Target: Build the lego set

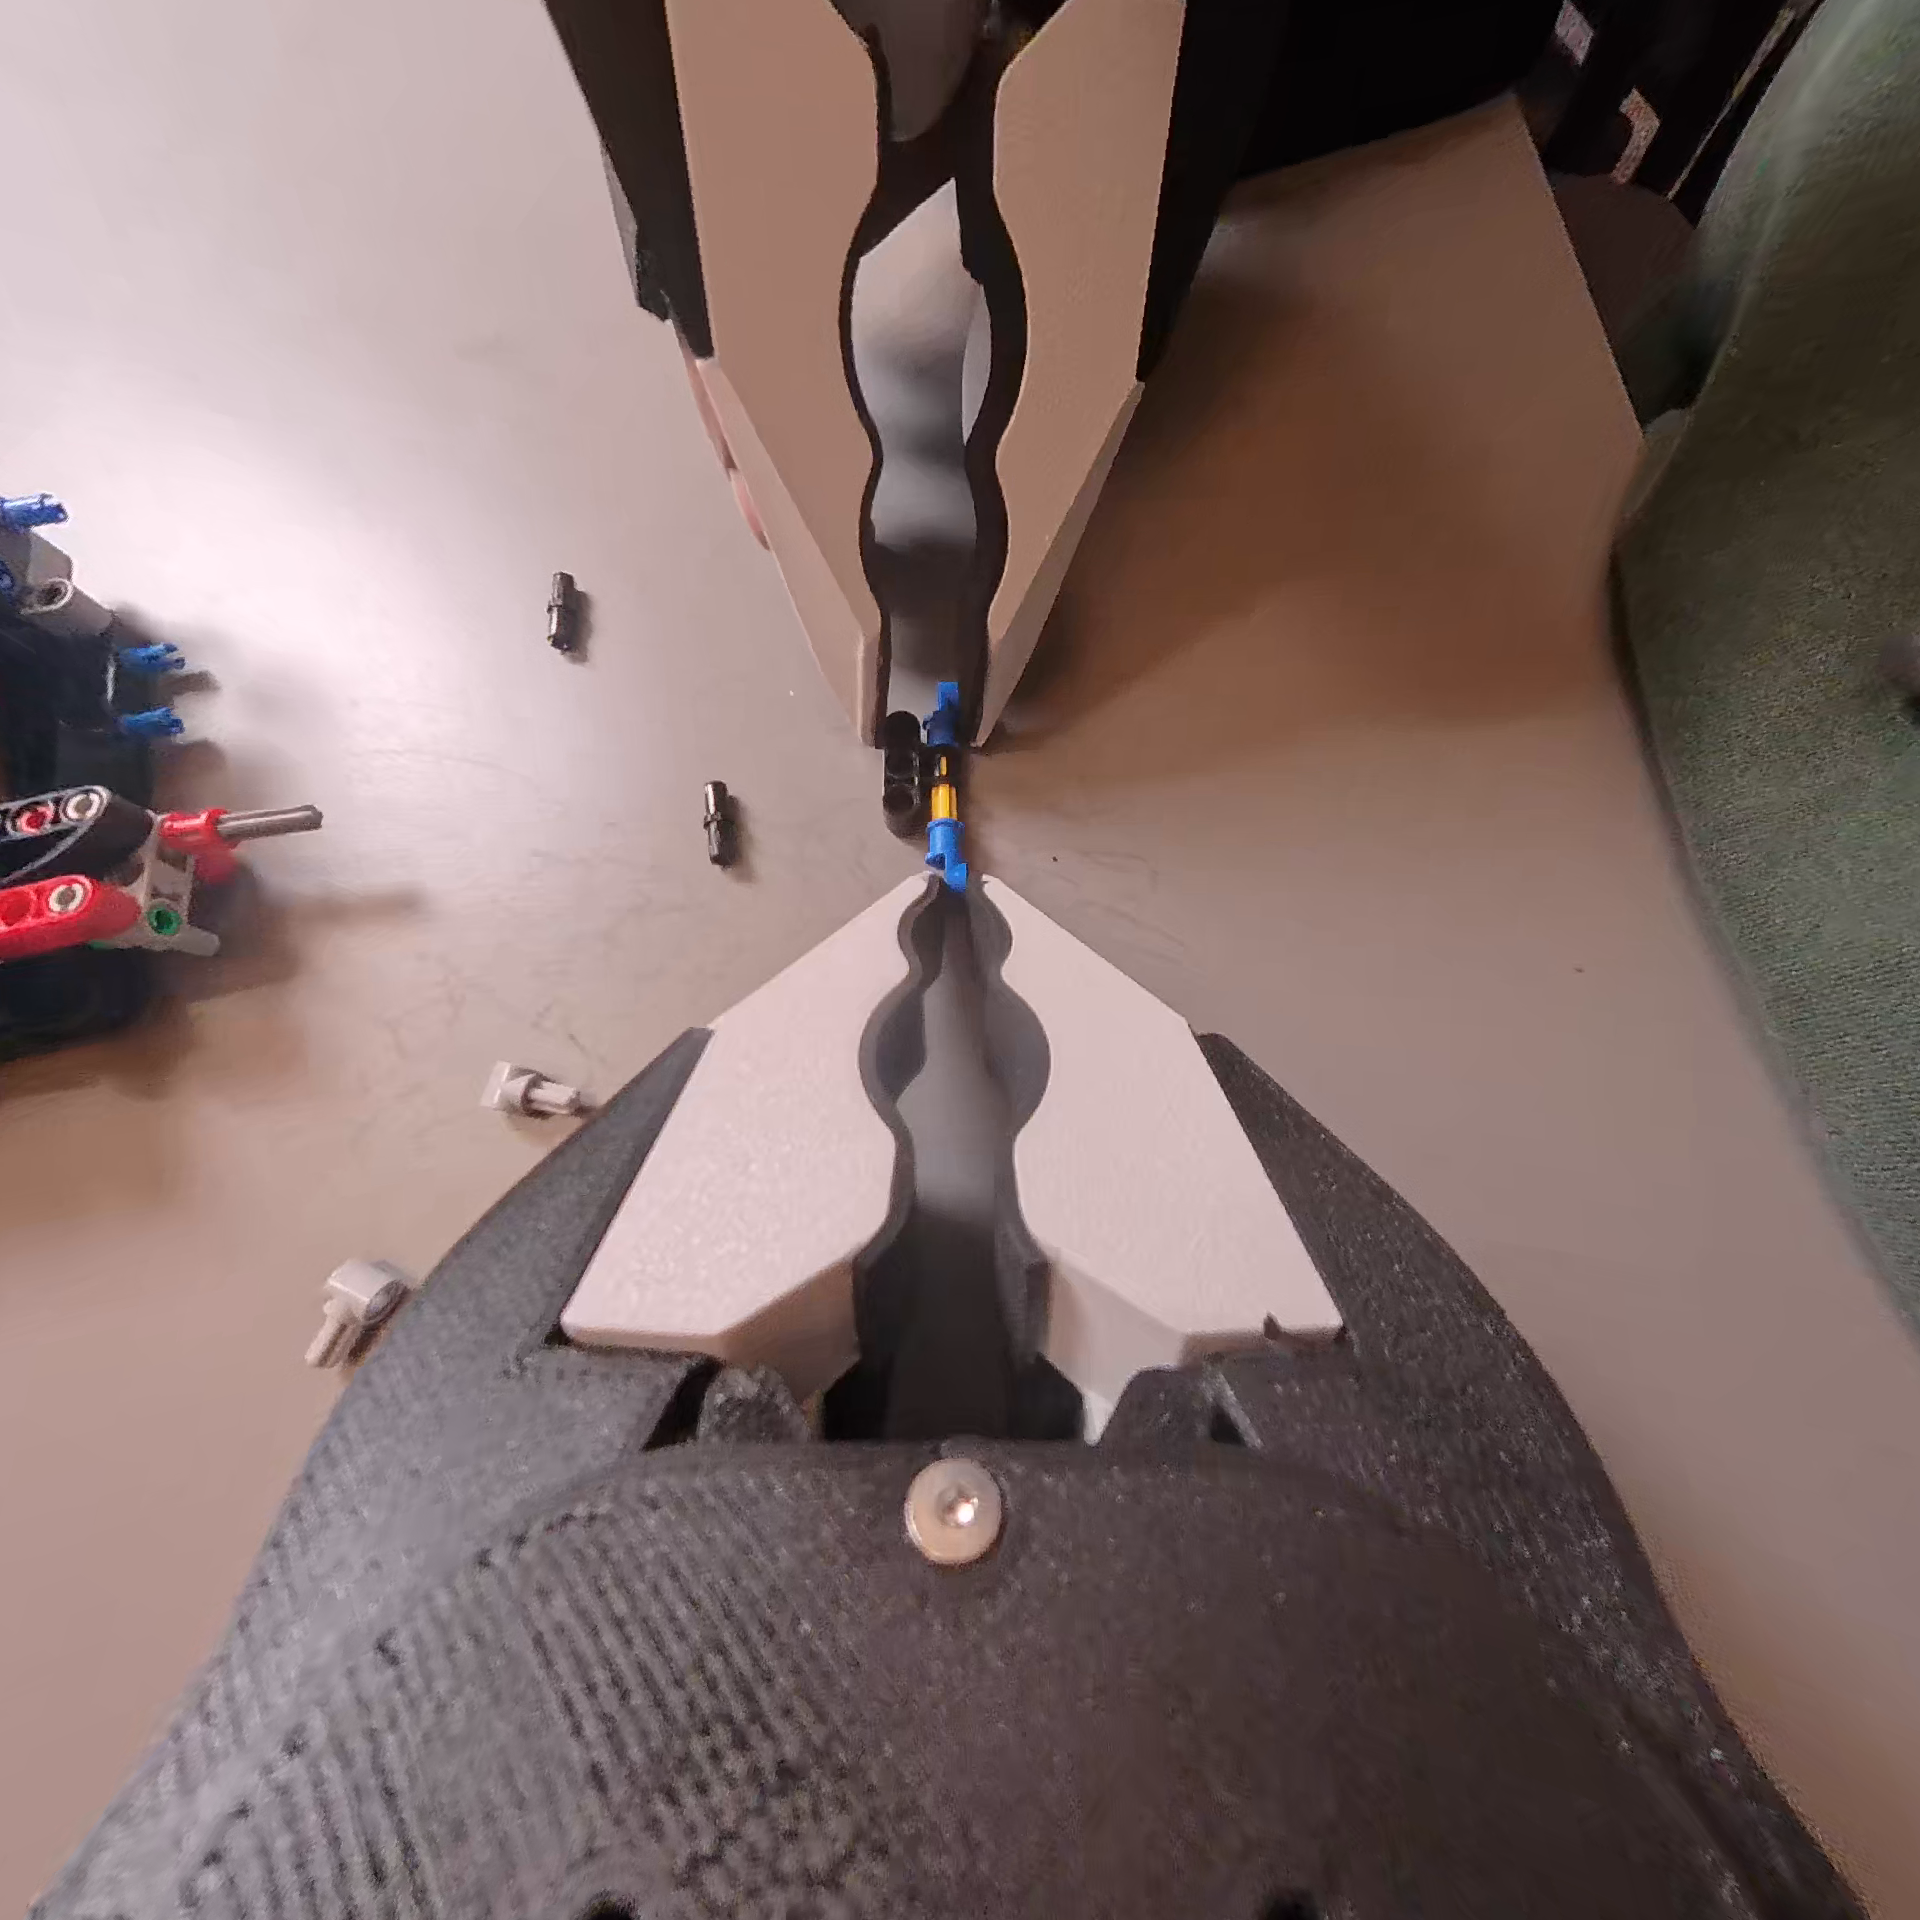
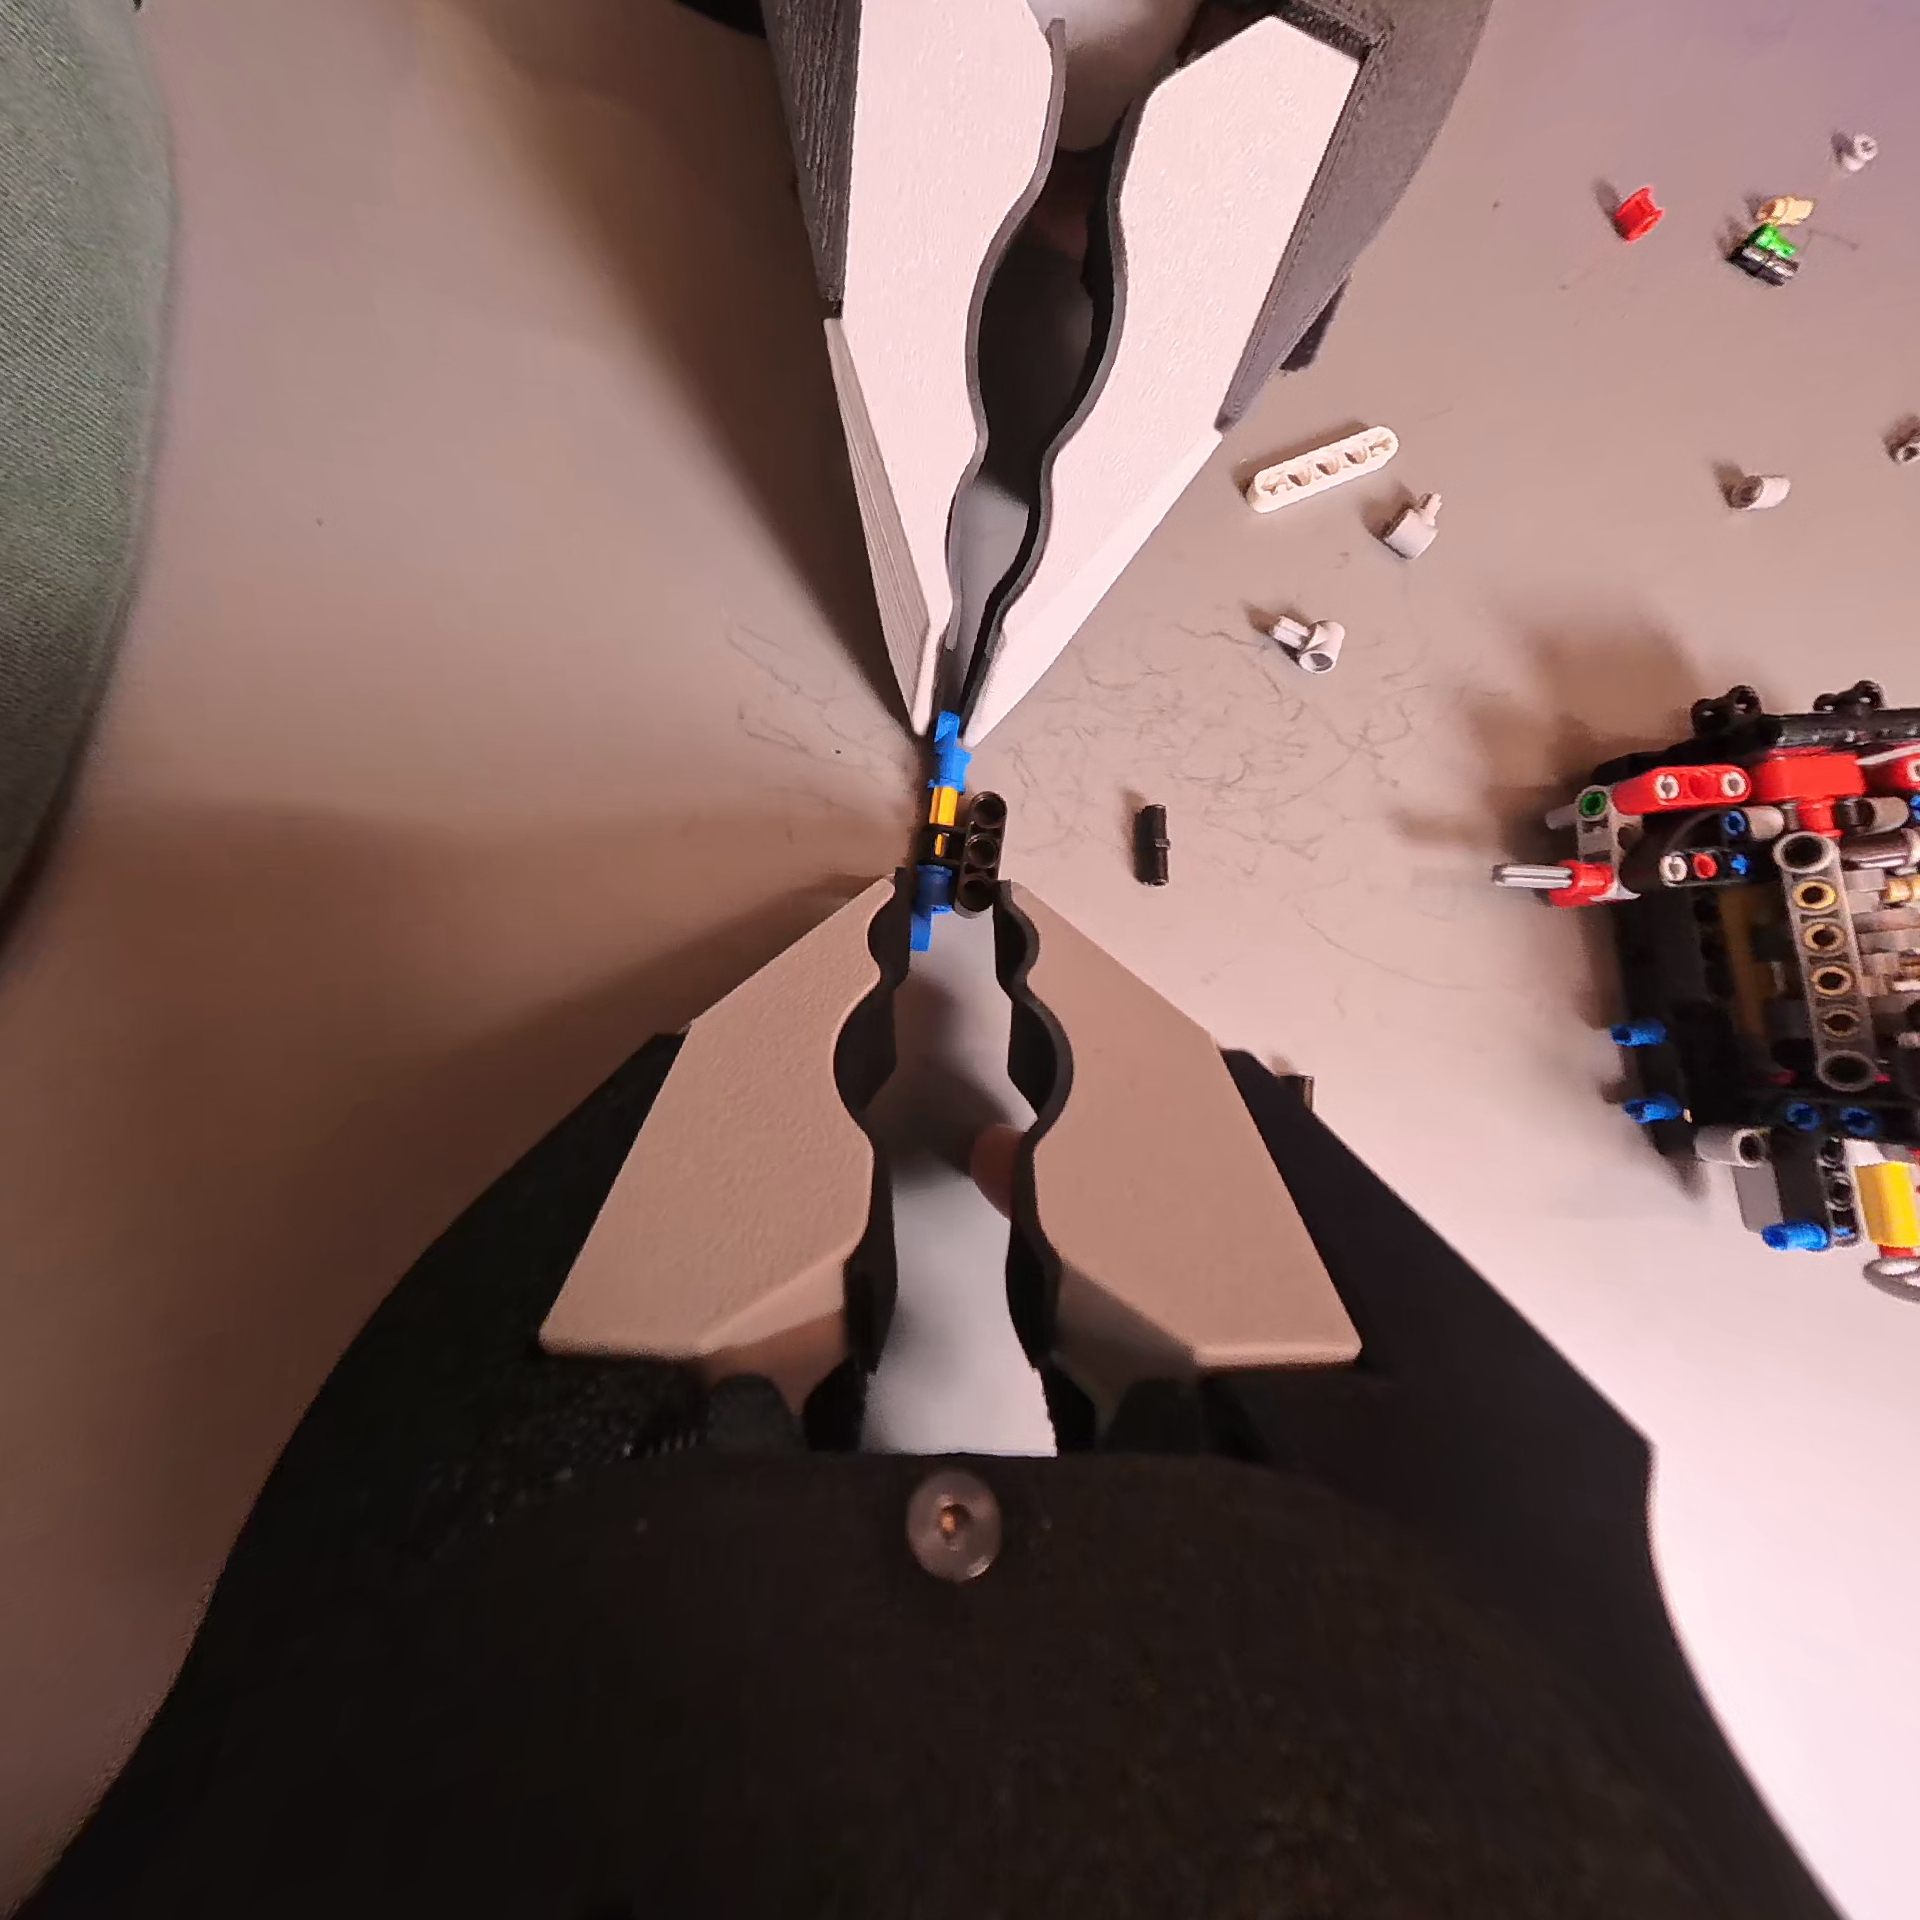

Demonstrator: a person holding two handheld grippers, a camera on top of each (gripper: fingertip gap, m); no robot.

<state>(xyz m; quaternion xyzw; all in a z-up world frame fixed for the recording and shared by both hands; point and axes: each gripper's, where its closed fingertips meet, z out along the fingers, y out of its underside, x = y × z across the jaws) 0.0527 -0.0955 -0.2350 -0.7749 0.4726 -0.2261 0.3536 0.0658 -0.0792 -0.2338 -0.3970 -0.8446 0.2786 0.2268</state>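
Observation:
A small assembly hangs between my two grippers above the table: a black holed beam [image 1: 902, 777] [image 2: 982, 847], a yellow axle [image 1: 943, 800] [image 2: 942, 805] and a blue pin at each end. My left gripper [image 1: 951, 883] is shut on the near blue pin [image 1: 945, 844]; in the right wrist view it comes in from the top [image 2: 948, 717]. My right gripper [image 2: 951, 899] is shut on the black beam end next to the other blue pin [image 2: 925, 909]; in the left wrist view it comes in from the top [image 1: 925, 727]. The grippers face each other tip to tip.
The partly built red, black and grey model [image 1: 62, 883] [image 2: 1787, 935] sits on the beige table [image 1: 312, 312]. Loose parts lie around: black pins [image 1: 562, 611] [image 1: 717, 821] [image 2: 1150, 845], grey connectors [image 1: 530, 1088] [image 2: 1309, 639], a white beam [image 2: 1320, 468]. A green cushion [image 1: 1787, 727] borders the table. My two grippers' fingertips are within a few centimetres of each other.

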